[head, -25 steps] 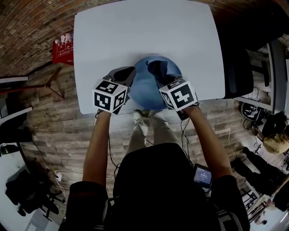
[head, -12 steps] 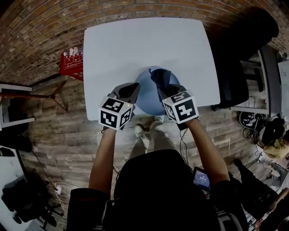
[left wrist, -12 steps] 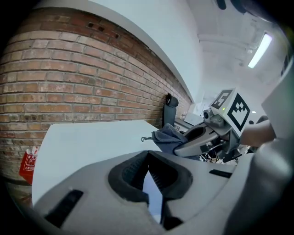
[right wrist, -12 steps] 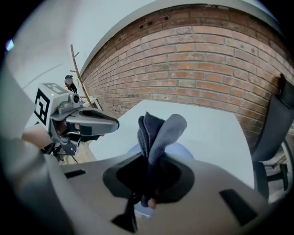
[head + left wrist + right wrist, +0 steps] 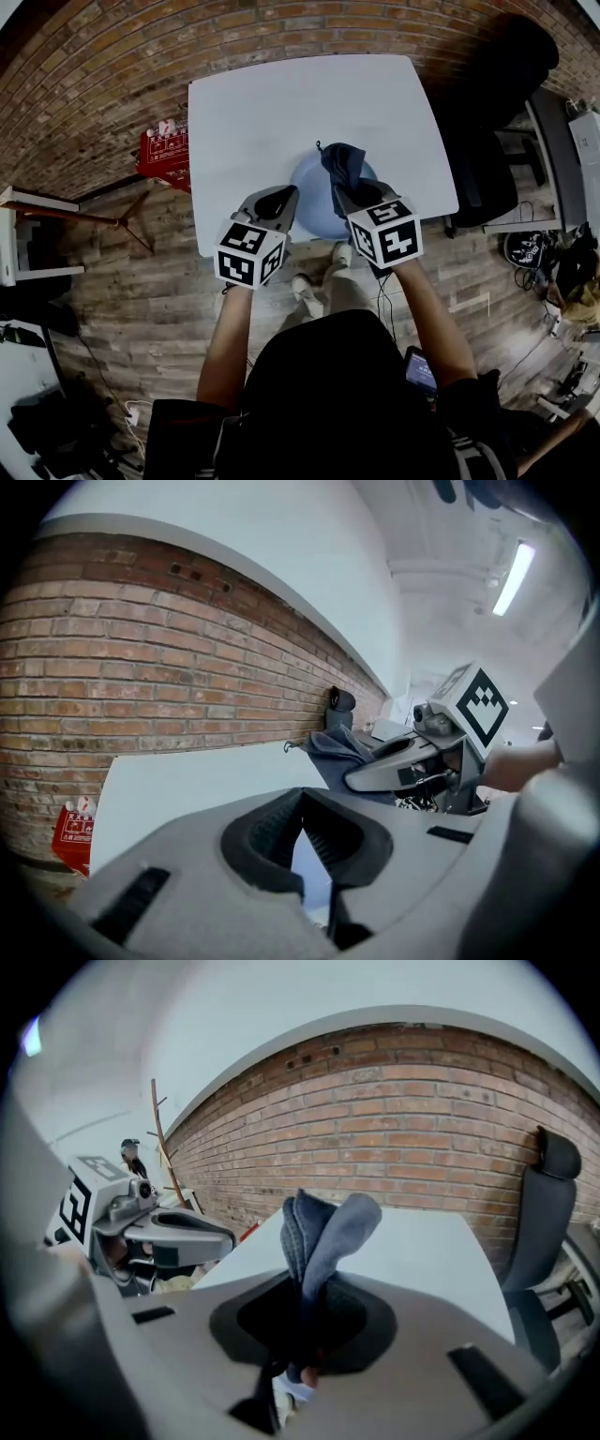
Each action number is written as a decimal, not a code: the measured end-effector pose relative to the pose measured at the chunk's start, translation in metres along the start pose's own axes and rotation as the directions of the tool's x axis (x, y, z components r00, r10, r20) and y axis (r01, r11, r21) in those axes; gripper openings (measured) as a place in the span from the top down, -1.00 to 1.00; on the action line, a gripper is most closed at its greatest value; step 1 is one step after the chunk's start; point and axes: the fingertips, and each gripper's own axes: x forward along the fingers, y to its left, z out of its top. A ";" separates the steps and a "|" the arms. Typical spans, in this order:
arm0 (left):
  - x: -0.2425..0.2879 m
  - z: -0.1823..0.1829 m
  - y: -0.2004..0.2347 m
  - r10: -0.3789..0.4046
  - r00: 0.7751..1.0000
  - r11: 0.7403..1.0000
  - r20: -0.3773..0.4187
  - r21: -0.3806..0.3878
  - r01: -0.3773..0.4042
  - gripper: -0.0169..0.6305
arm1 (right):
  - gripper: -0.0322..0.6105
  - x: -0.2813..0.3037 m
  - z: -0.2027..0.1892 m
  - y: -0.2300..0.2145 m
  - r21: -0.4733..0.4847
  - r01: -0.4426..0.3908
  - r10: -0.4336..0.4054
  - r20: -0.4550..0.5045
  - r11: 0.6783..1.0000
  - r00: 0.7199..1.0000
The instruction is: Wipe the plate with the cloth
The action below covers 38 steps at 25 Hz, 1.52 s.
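A pale blue plate (image 5: 314, 208) sits at the front edge of the white table (image 5: 281, 103). My left gripper (image 5: 285, 200) is shut on the plate's left rim; a thin blue sliver of the plate (image 5: 311, 857) shows between the jaws of the left gripper (image 5: 314, 841). My right gripper (image 5: 343, 192) is shut on a dark blue cloth (image 5: 341, 166) over the plate's far right part. In the right gripper view the cloth (image 5: 323, 1227) stands up in folds out of the right gripper (image 5: 305, 1335). Whether the plate rests on the table or is lifted, I cannot tell.
A red box (image 5: 164, 150) lies on the wooden floor left of the table. A black office chair (image 5: 487, 159) stands to its right, also seen as the chair (image 5: 544, 1213) beside a brick wall (image 5: 422, 1119). The table's far half is bare white.
The head view has drawn back, so table and plate look smaller and sit lower in the frame. Both grippers keep their holds, and the cloth stays over the plate's right part.
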 end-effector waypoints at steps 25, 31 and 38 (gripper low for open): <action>-0.074 0.075 -0.085 0.059 0.975 0.993 0.214 0.084 -0.078 0.89 | 0.71 -0.118 0.051 0.031 -0.100 -0.021 0.042 0.212 0.995 0.976; -0.088 0.082 -0.130 0.074 0.961 0.989 0.268 0.105 -0.105 0.89 | 0.71 -0.164 0.047 0.035 -0.131 -0.040 0.075 0.278 0.991 0.958; -0.113 0.084 -0.163 0.132 0.941 0.978 0.311 0.113 -0.174 0.89 | 0.71 -0.204 0.040 0.048 -0.155 -0.073 0.123 0.345 0.985 0.931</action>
